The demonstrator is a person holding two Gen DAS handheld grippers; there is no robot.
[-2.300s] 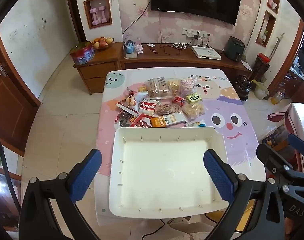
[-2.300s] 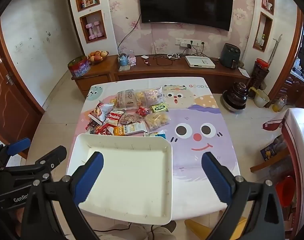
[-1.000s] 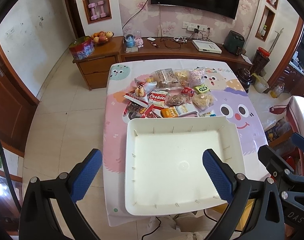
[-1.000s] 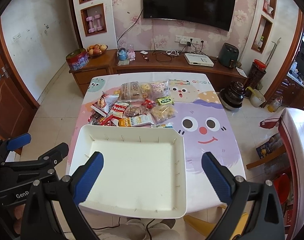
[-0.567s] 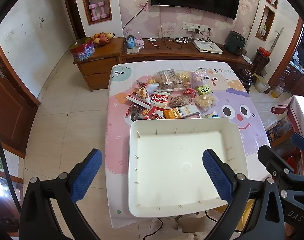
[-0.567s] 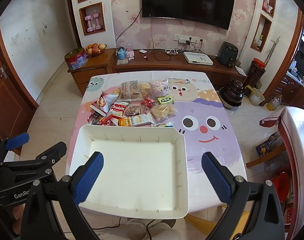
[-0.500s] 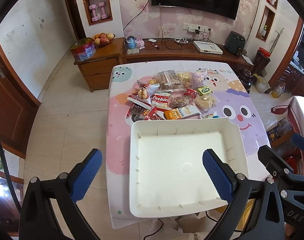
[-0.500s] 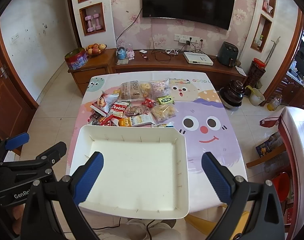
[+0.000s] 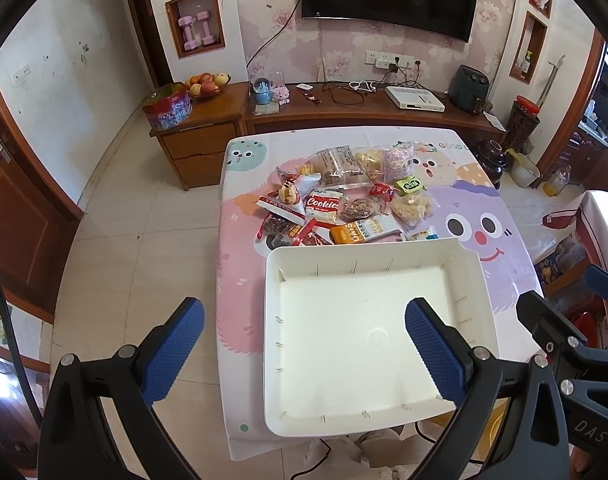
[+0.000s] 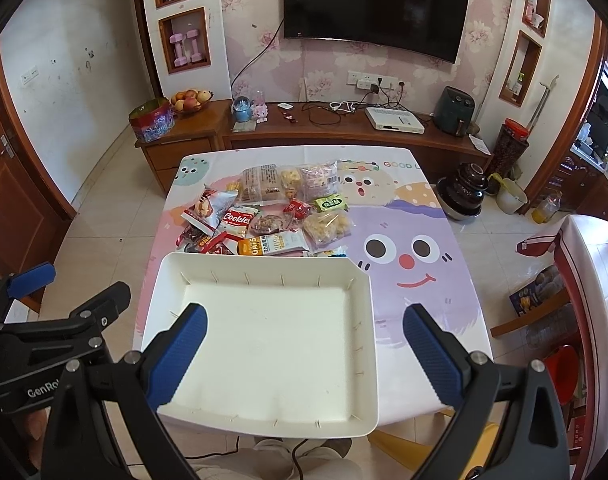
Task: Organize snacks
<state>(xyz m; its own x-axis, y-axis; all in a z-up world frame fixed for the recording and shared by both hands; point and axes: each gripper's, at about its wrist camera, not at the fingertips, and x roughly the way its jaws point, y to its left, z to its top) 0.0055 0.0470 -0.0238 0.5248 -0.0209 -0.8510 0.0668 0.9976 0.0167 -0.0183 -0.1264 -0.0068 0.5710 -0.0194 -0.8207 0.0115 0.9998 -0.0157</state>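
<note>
A large empty white tray [image 9: 272, 344] [image 10: 368, 344] sits at the near edge of the table. Beyond it lies a pile of snack packets: a red-and-white Cookies pack [image 9: 322, 205] [image 10: 237, 218], an orange oats bar [image 9: 362, 231] [image 10: 272, 245], a green packet [image 9: 411, 186] [image 10: 331, 202] and clear bags of biscuits [image 9: 338, 166] [image 10: 261, 182]. My left gripper [image 9: 304, 350] hovers open above the tray's left side, holding nothing. Over the tray's right half, my right gripper [image 10: 304, 346] is open and empty too.
The table wears a pastel cartoon cloth [image 9: 480, 232] [image 10: 400, 256]. A wooden TV cabinet [image 9: 356, 110] with a fruit bowl [image 9: 206, 82] runs along the far wall. Tiled floor [image 9: 136, 248] lies left; a chair and red stool [image 10: 560, 364] stand right.
Both views have drifted left over the last two seconds, so the tray and snacks sit further right in frame. Both grippers have stayed open and empty.
</note>
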